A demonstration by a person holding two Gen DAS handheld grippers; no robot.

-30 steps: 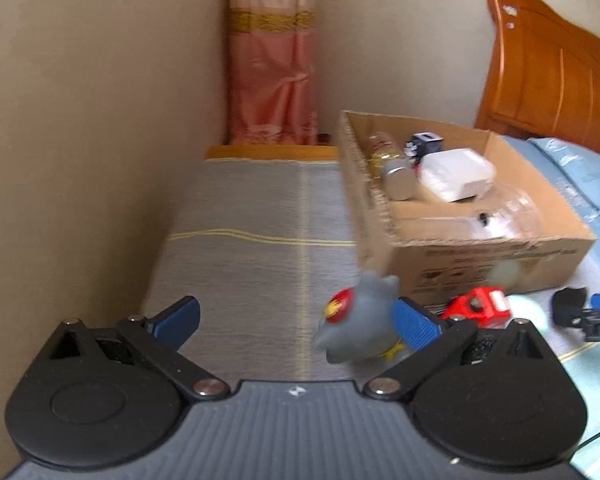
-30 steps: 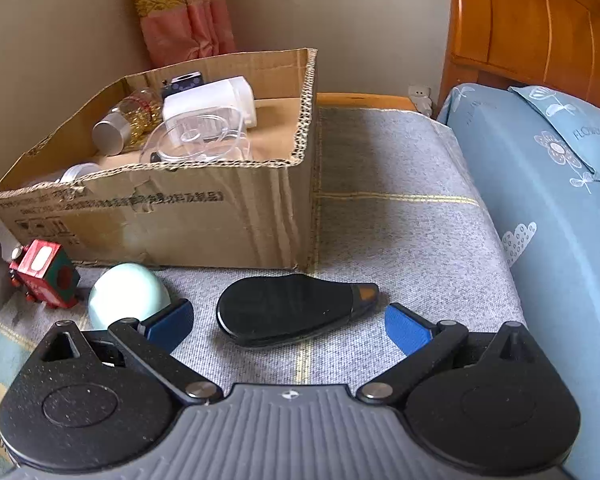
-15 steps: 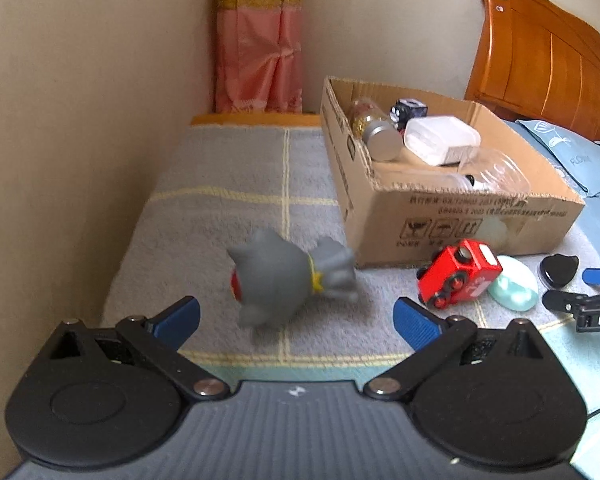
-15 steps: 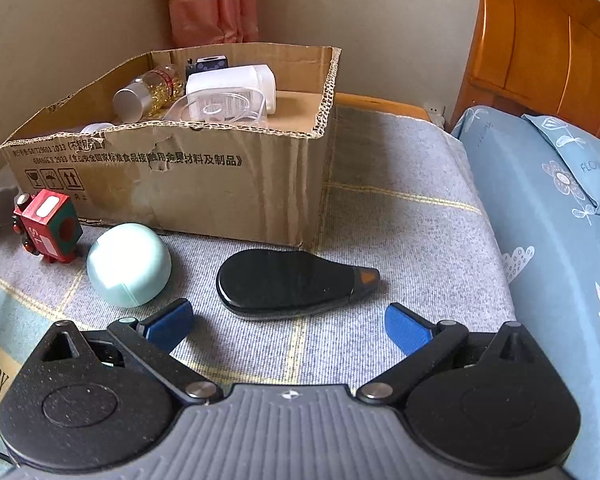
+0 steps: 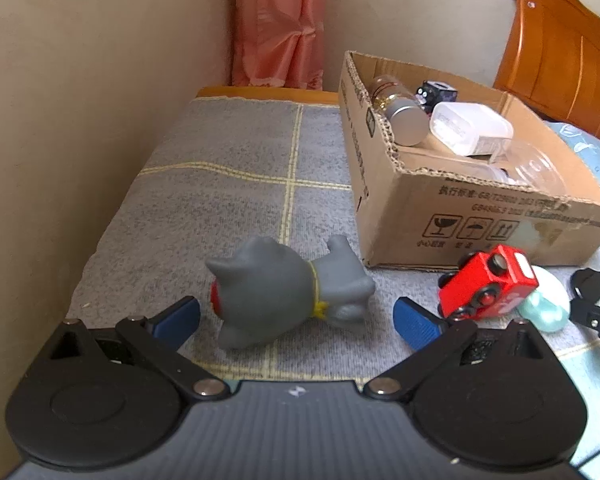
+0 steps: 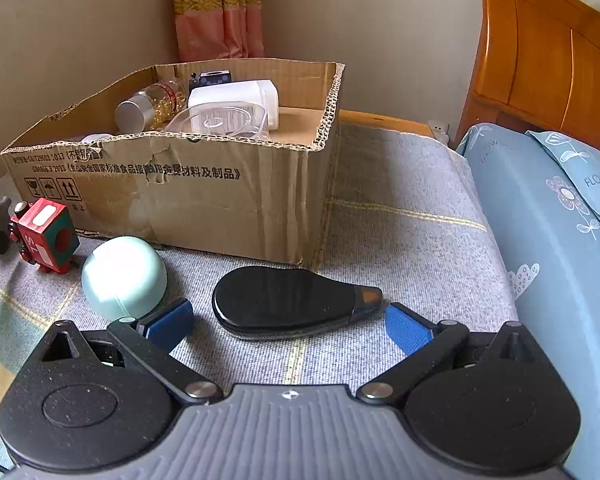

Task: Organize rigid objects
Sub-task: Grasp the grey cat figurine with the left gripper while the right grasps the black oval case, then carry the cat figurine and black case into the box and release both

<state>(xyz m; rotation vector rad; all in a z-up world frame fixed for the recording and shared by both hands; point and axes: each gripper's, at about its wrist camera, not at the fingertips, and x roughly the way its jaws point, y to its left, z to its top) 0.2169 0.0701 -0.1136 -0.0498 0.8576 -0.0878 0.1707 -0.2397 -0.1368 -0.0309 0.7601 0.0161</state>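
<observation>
A grey toy cat [image 5: 288,292] lies on its side on the grey blanket [image 5: 236,184], between the open jaws of my left gripper [image 5: 296,320], untouched. A red toy train [image 5: 490,284] and a pale green ball [image 5: 548,306] lie to its right, in front of the cardboard box [image 5: 480,220]. In the right wrist view my right gripper [image 6: 288,322] is open, with a black flat teardrop-shaped object [image 6: 288,300] lying between its jaws. The ball [image 6: 124,278] and the train [image 6: 46,234] sit to its left, the box [image 6: 204,188] behind.
The box holds a bottle [image 6: 152,106], a white container [image 6: 236,102], a clear lid [image 6: 220,120] and a small dark item. A wall [image 5: 80,120] runs along the left. A blue bed [image 6: 552,220] with a wooden headboard [image 6: 548,68] is on the right.
The grey cat has dropped from my left gripper's right finger onto the blanket and rolled to lie between the jaws. Both grippers have pulled back slightly; the right one stays open over the black object.
</observation>
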